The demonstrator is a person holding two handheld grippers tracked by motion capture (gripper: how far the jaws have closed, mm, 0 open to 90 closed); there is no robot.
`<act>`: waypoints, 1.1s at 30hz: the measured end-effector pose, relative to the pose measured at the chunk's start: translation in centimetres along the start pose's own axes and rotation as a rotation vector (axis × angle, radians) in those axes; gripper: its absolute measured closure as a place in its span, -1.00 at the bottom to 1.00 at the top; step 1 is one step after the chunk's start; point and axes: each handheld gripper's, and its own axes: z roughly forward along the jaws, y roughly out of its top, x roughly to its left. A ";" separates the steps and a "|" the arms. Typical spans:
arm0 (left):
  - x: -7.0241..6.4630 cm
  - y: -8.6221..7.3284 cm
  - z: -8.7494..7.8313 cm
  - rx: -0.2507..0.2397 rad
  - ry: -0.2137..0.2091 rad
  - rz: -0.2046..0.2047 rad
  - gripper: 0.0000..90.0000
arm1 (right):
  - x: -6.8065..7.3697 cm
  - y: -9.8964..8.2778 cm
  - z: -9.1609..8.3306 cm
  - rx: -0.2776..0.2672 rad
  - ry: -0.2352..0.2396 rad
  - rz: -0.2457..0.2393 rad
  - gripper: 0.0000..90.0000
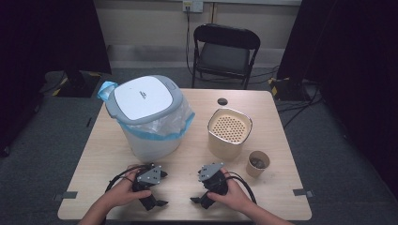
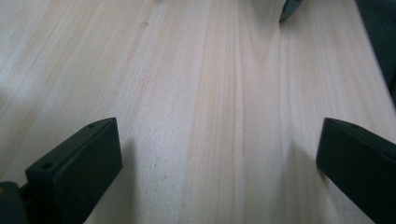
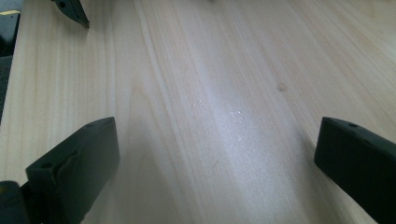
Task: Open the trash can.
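Observation:
Near the table's front edge, a hand holds each of the two black grippers, and they point at each other. My left gripper (image 1: 164, 189) (image 2: 218, 123) stands open, with bare wood between its jaws. My right gripper (image 1: 194, 186) (image 3: 215, 122) is open too and holds nothing. A jaw tip of the right gripper (image 2: 289, 9) pokes in at the top of the left gripper view. A jaw tip of the left gripper (image 3: 72, 10) shows at the top left of the right gripper view. A short gap of tabletop separates the two.
On the light wooden table (image 1: 281, 187) stand a white bin (image 1: 145, 117) with a grey-rimmed lid and a blue-edged plastic liner, a beige canister (image 1: 229, 133) with a perforated top, and a small paper cup (image 1: 257, 163) with dark contents. A black folding chair (image 1: 225, 54) stands behind the table.

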 end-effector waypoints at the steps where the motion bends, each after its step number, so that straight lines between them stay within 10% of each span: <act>1: 0.0 0.0 0.0 0.000 0.000 -0.002 -1.00 | 0.0 0.0 0.0 0.000 0.000 0.000 -1.00; 8: 0.0 0.0 0.0 0.002 0.001 0.002 -1.00 | -0.2 0.2 -0.2 0.027 0.015 -0.011 -0.94; 11: 0.0 0.0 0.0 0.001 0.002 0.002 -1.00 | -0.7 0.5 -0.9 0.029 0.050 0.003 -0.52; 33: 0.1 0.0 0.0 0.007 0.001 0.010 -1.00 | -3.2 8.1 -7.5 0.072 0.096 -0.050 -0.53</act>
